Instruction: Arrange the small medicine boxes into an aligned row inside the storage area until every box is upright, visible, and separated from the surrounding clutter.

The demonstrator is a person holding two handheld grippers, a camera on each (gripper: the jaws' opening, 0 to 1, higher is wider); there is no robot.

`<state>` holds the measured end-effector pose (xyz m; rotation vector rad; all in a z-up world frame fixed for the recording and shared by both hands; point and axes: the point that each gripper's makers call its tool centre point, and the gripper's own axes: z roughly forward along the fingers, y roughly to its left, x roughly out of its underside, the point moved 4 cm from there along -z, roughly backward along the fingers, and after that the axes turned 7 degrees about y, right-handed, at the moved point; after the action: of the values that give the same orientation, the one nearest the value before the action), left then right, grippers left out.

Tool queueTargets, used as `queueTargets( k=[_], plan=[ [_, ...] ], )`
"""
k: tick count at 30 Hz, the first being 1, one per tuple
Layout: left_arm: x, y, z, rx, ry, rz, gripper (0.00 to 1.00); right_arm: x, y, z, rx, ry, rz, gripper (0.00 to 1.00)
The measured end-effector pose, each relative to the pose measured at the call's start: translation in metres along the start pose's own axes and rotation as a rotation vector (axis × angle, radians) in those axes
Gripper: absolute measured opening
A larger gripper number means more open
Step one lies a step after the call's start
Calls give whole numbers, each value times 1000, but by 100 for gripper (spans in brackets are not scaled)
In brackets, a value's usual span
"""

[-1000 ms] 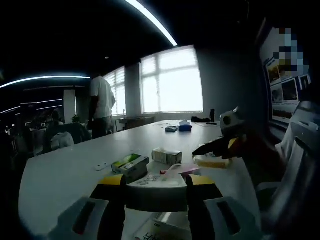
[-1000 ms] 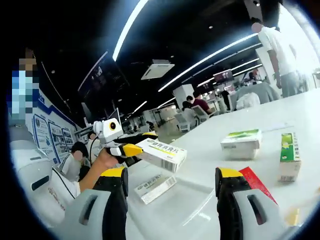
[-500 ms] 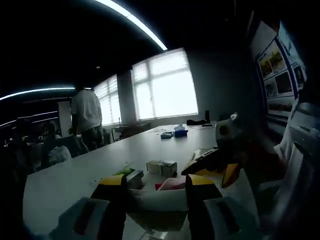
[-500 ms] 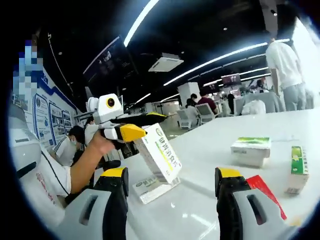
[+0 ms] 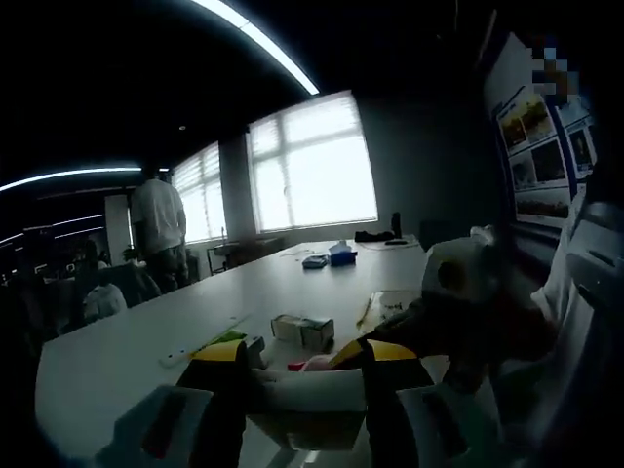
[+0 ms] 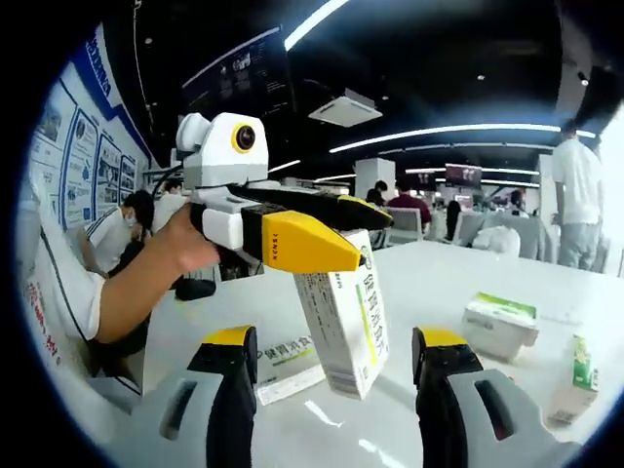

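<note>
The left gripper (image 6: 327, 229) was pinching a white medicine box (image 6: 343, 322) by its top – the box hung almost upright, long axis near vertical, printed face toward the right gripper's camera, its lower end just above the counter (image 6: 546, 283). The right gripper (image 6: 331, 356) was spread, holding nothing. Judging by this, the placing step was underway; next the box needs lowering squarely. A flat box (image 6: 283, 359) lay just behind it; a green-topped box (image 6: 499, 322) stood well apart.

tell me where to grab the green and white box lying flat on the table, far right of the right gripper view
Take the green and white medicine box across its two long side faces, coming down from above. It lies flat on the white table with open space around it, so the sides are free; its low height leaves little to pinch end-on.
</note>
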<state>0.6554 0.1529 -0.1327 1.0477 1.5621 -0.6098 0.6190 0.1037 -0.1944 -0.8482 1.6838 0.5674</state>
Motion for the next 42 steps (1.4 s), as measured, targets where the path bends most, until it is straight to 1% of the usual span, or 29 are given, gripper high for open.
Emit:
queueTargets(
  k=[2, 4, 8, 11, 13, 15, 16, 19, 21, 22, 23, 24, 25, 26, 27, 29, 33, 37, 39, 42],
  plan=[
    [-1, -2, 2, 1, 4, 4, 46, -1, -1, 3, 18, 2, -11, 52],
    [0, -2, 4, 0, 13, 14, 46, 0, -5, 2, 49, 14, -41, 48],
    [2, -2, 5, -3, 22, 3, 46, -1, -6, 2, 54, 7, -30, 40],
    [2, -2, 6, -9, 25, 1, 46, 0, -9, 2, 81, 13, -50, 28],
    [1, -3, 8, -17, 27, 5, 46, -1, -8, 2, 85, 11, -62, 25],
    [1, -5, 9, -25, 31, 12, 46, -1, -8, 3, 96, 17, -75, 25],
    [1, -6, 9, -32, 36, 20, 46, -1, -7, 2, 107, 23, -109, 24],
    [0, -7, 10, -39, 36, 32, 47, -2, -5, 0, 130, 29, -149, 22],
    [-1, -9, 11, -39, 37, 47, 47, -2, -6, -1, 133, 32, -139, 21],
    [-1, -10, 12, -37, 39, 60, 48, -1, -6, -2, 133, 33, -135, 21],
    [-1, -11, 12, -36, 41, 98, 45, 0, -6, -3, 134, 33, -133, 19],
    [-1, -11, 11, -42, 53, 173, 38, 0, -7, -4, 139, 32, -132, 18],
    [0, -12, 12, -53, 62, 227, 35, 1, -6, -4, 131, 38, -116, 18],
    [1, -12, 12, -66, 78, 241, 35, 2, -6, -4, 129, 42, -119, 18],
    [1, -15, 13, -64, 72, 224, 36, 2, -5, -4, 124, 46, -118, 18],
    [2, -13, 12, -60, 76, 216, 37, 2, -4, -4, 111, 39, -103, 18],
    [0, -10, 8, -64, 64, 197, 39, 1, -5, -6, 121, 37, -121, 18],
    [-4, -7, 2, -55, 35, 139, 42, 1, -8, -10, 128, 31, -125, 18],
    [-4, -5, -1, -50, 29, 109, 46, 0, -12, -13, 144, 28, -130, 18],
    [-2, -1, -4, -54, 24, 76, 47, 0, -16, -15, 147, 26, -125, 18]
  ],
)
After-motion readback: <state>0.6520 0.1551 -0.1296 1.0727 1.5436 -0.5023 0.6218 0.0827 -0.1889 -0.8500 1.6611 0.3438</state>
